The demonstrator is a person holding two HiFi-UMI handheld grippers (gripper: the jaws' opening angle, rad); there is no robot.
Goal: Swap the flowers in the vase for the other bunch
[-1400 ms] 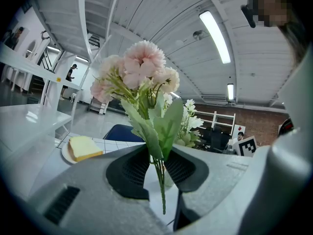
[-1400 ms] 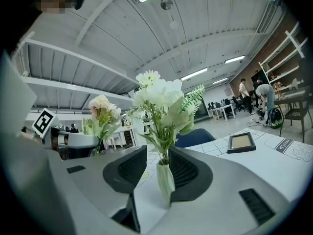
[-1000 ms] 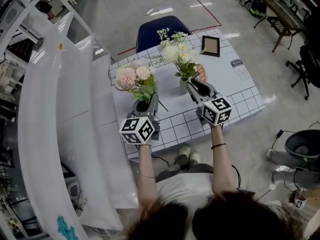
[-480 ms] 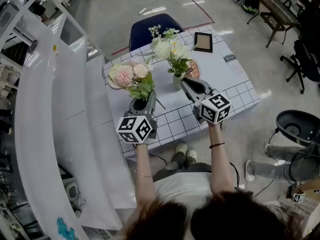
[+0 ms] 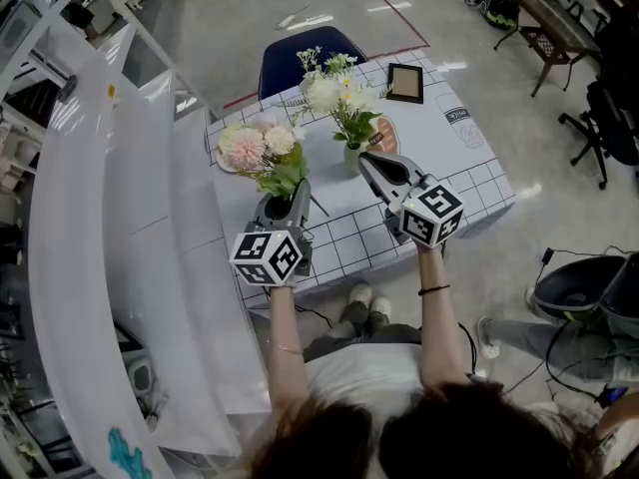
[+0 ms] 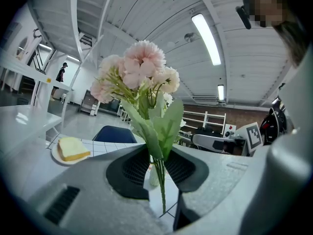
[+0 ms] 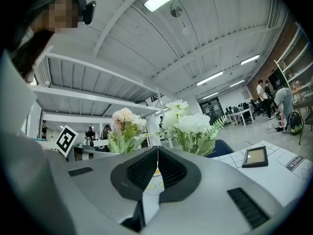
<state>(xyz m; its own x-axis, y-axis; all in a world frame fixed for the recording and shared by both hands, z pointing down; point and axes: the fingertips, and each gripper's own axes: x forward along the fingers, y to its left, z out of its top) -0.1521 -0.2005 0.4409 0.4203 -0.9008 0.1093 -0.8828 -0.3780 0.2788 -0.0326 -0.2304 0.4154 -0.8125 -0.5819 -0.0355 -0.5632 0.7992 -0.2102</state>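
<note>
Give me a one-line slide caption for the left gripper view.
Left tongs clamped on the stems of the pink bunch, blooms upright, a plate behind at left.

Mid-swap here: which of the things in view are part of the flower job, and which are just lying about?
Job:
- pink bunch, gripped in the left claw
- white flowers in the vase
- right claw, just closed, empty

Lying about:
- frame
- plate with bread
- chair
</note>
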